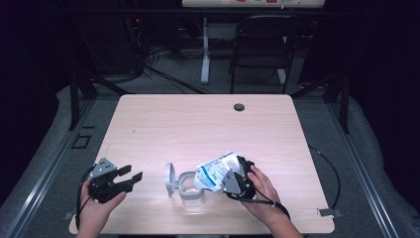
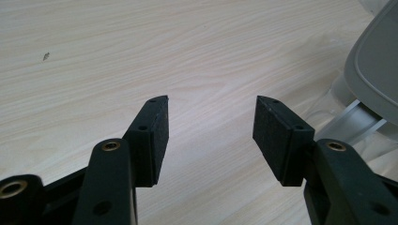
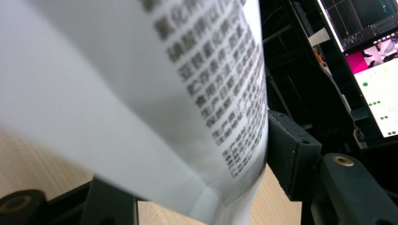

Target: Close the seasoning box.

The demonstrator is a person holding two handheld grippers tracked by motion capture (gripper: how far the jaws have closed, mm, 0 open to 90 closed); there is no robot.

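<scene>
One white packet (image 1: 216, 171), one clear jar (image 1: 190, 190) (lid (image 1: 170, 179) open), two hand-held grippers.

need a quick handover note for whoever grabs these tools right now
Right tool: shut on a white printed bag, tilted over the clear jar.
Left tool: open, holding nothing, left of the jar, above the table.
Jar: near the table's front edge, its hinged lid flipped open to the left.
Done: lid open, bag gripped and brought to the jar mouth.
Left: probably pouring, then closing the lid. Whether anything is in the jar, I cannot tell.
</scene>
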